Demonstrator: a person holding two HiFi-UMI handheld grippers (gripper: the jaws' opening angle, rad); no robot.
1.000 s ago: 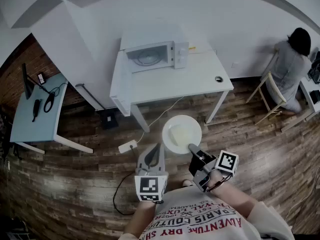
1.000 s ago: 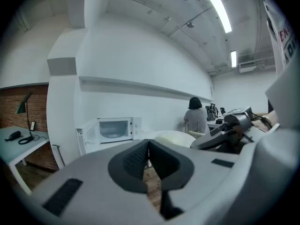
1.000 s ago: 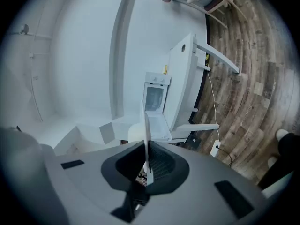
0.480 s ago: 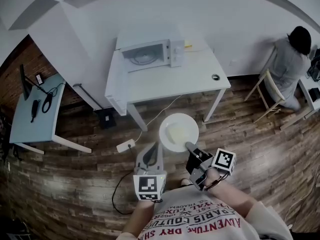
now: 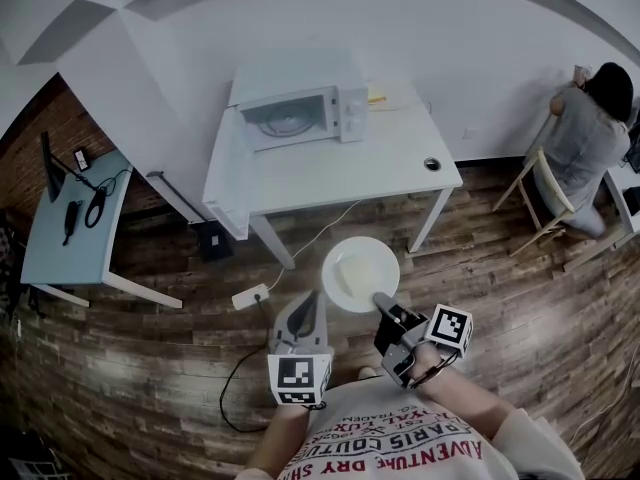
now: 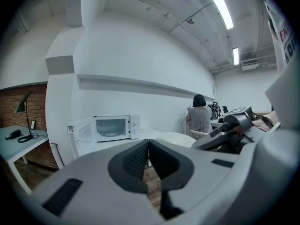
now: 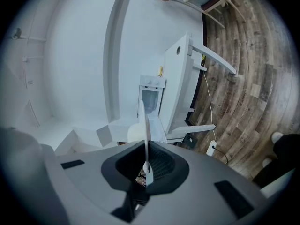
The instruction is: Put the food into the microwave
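Note:
A white plate [image 5: 360,273] with pale food on it hangs above the wooden floor, and my right gripper [image 5: 383,301] is shut on its near rim. In the right gripper view the plate [image 7: 146,130] shows edge-on between the pads. My left gripper [image 5: 312,303] is beside the plate on its left, shut with nothing in it; its pads meet in the left gripper view [image 6: 148,159]. The white microwave [image 5: 297,113] stands on the white table [image 5: 330,168] ahead, its door [image 5: 223,190] swung open to the left. It also shows in the left gripper view [image 6: 112,127].
A small dark round object [image 5: 432,164] lies on the table's right end. A power strip and cable [image 5: 250,294] lie on the floor near the table. A pale blue desk [image 5: 70,223] stands at left. A person [image 5: 588,133] sits on a chair [image 5: 545,198] at right.
Both grippers and the plate have come a little closer to the table. The seated person at right has shifted toward the wall.

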